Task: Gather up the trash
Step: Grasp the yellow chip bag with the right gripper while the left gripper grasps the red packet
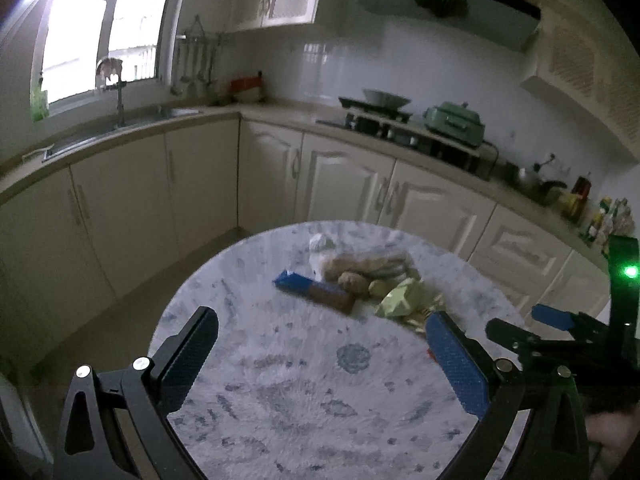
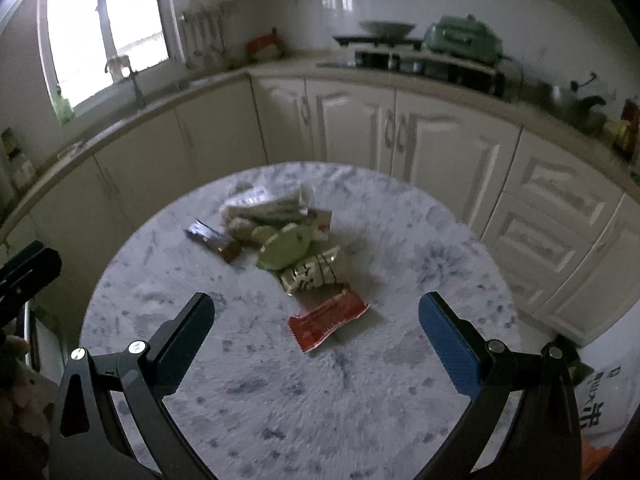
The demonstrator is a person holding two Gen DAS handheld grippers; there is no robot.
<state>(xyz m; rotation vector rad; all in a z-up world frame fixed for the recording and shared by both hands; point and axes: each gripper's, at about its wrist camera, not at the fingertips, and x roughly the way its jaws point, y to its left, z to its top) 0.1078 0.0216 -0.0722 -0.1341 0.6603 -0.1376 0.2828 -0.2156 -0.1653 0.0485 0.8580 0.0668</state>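
A heap of trash lies on a round marble table. Nearest in the right wrist view is a red wrapper, then a gold packet, a pale green wrapper, a blue-and-brown bar wrapper and a clear bag of snacks. My right gripper hangs open above the table, with the red wrapper between and just beyond its fingertips. The left wrist view shows the bar wrapper, the bag and the green wrapper. My left gripper is open and empty, short of the pile.
Cream kitchen cabinets wrap around behind the table, with a sink under a window and a stove with a green pot. A white printed bag sits low at the right. The right gripper's body shows at the left view's right edge.
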